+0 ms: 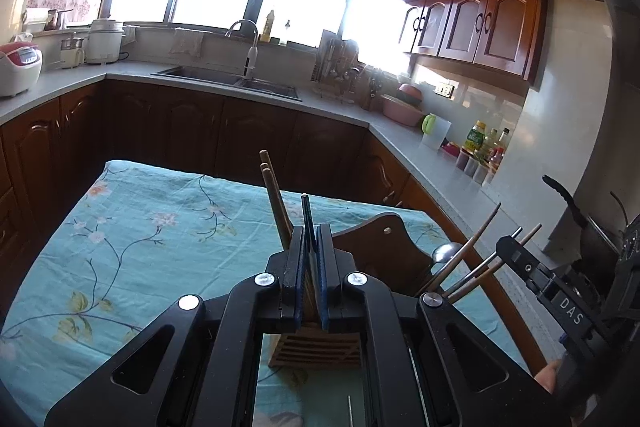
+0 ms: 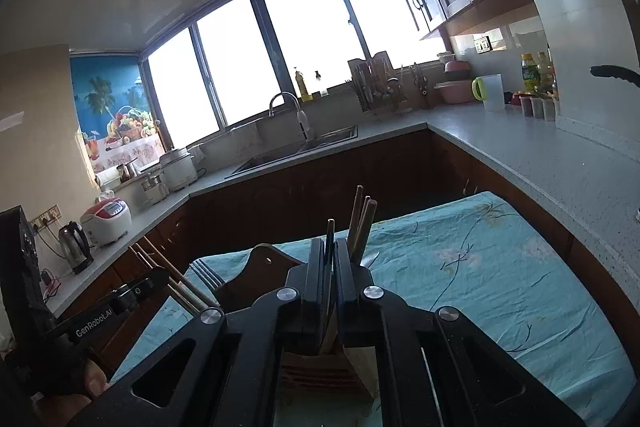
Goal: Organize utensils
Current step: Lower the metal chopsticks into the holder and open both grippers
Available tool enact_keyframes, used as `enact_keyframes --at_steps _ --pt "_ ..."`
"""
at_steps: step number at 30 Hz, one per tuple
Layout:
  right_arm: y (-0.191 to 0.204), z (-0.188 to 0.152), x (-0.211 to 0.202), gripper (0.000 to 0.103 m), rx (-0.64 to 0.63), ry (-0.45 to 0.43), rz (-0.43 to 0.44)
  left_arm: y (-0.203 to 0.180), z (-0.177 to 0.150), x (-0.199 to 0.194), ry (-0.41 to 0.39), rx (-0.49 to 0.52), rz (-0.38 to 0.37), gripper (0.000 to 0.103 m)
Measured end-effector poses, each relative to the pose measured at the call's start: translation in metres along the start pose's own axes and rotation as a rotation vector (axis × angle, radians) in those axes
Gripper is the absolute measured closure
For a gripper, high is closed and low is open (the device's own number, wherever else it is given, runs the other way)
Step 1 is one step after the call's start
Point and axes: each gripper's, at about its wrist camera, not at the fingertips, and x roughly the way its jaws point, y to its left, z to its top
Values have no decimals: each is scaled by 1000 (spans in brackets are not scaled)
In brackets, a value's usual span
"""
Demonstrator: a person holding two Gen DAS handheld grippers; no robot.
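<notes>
Our left gripper [image 1: 310,247] is closed on a thin dark utensil [image 1: 307,215] that stands upright between its pads. Our right gripper [image 2: 330,259] clamps a similar dark stick [image 2: 329,239]. Below both sits the slatted wooden holder [image 1: 316,345] on the floral cloth [image 1: 120,227], near its right edge. Two chopsticks [image 1: 274,199] stand in it, just beside the held piece. A spoon [image 1: 446,251] and further chopsticks [image 1: 476,251] lean out rightward, crowding that side. Behind them rises a wooden board [image 1: 384,243].
</notes>
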Motion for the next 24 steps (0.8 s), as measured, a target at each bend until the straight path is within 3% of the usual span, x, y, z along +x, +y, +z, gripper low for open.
enact_keyframes --at_steps 15,19,24 --pt "3 1 1 98 1 29 -7 2 4 1 25 -5 -7 98" --pt "4 2 0 93 10 33 6 3 5 -4 28 -23 -14 98" --pt "3 11 -13 80 36 8 24 -2 10 -26 -22 -8 -24 87"
